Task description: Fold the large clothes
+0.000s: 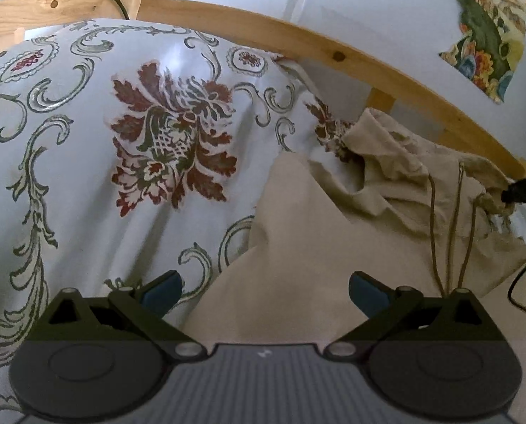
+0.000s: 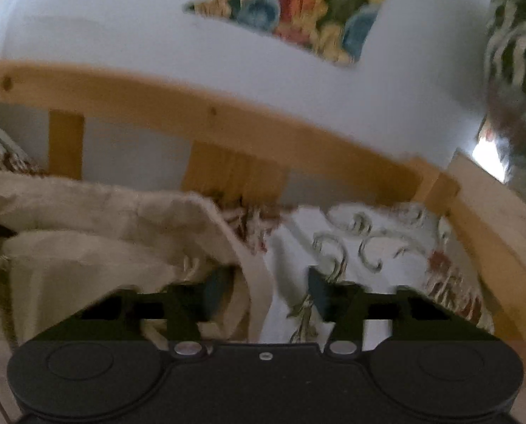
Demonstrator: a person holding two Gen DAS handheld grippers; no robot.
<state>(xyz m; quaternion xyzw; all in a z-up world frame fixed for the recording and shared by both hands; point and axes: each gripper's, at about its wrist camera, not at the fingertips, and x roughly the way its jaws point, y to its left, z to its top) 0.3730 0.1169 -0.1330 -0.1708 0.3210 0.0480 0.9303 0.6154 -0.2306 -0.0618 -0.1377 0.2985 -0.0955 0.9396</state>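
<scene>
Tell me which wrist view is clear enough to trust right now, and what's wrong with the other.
Left wrist view: sharp and evenly lit, though the fisheye bows the wooden bed rail; the beige garment reads clearly, folds and all. Right wrist view: motion-smeared throughout, the right gripper and fabric edges soft, so trust it less.

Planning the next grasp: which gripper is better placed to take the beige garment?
Probably the right gripper: a fold of the beige garment lies between its open jaws. The left gripper hovers over flat cloth.
</scene>
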